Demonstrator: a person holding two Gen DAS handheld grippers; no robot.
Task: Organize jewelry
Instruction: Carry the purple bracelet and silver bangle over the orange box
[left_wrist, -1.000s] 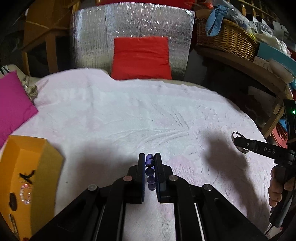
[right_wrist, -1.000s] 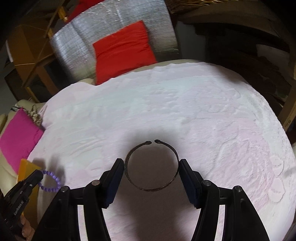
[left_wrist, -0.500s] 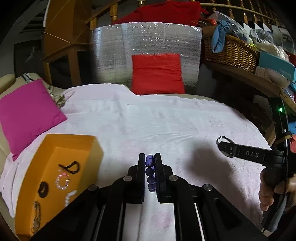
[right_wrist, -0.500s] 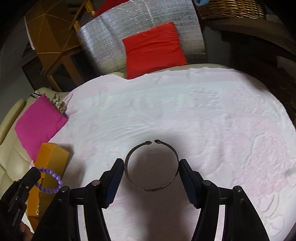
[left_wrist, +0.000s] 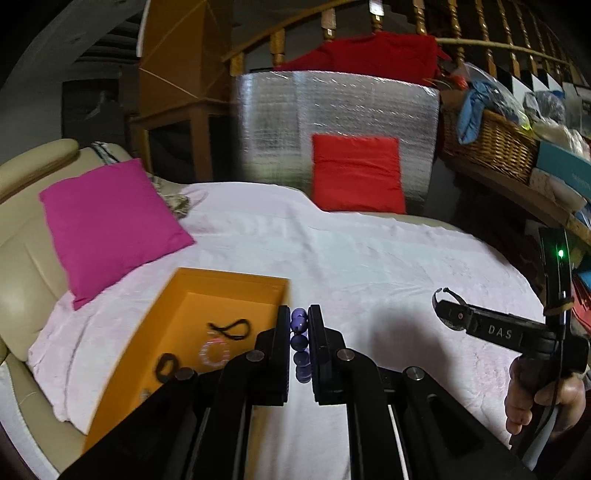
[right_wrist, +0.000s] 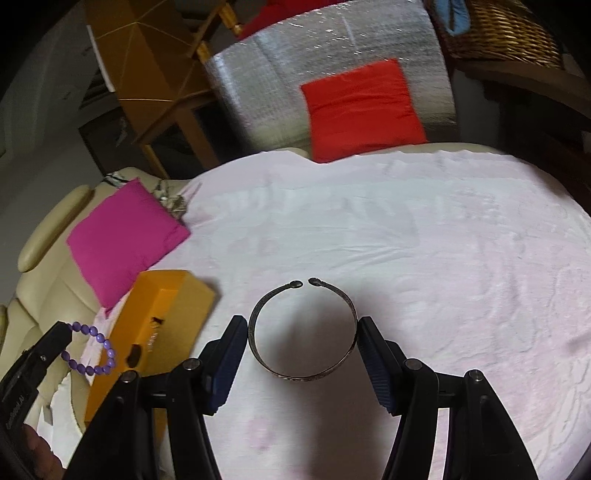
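Both tools have swung toward the orange box (left_wrist: 225, 291), now just left of the left tool (left_wrist: 298, 325).
The left tool pinches the purple bead bracelet (left_wrist: 298, 341); the right tool (right_wrist: 301, 330) spans the metal cuff (right_wrist: 303, 328) lightly, so it may slip.

Pale pink textured bedspread (right_wrist: 424, 240) covering a wide flat surface.
On it lie an open rectangular orange box (left_wrist: 155, 354) near the left edge, a magenta square cushion (left_wrist: 107, 225) partly over that edge, and a red square cushion (left_wrist: 356, 173) at the far end.
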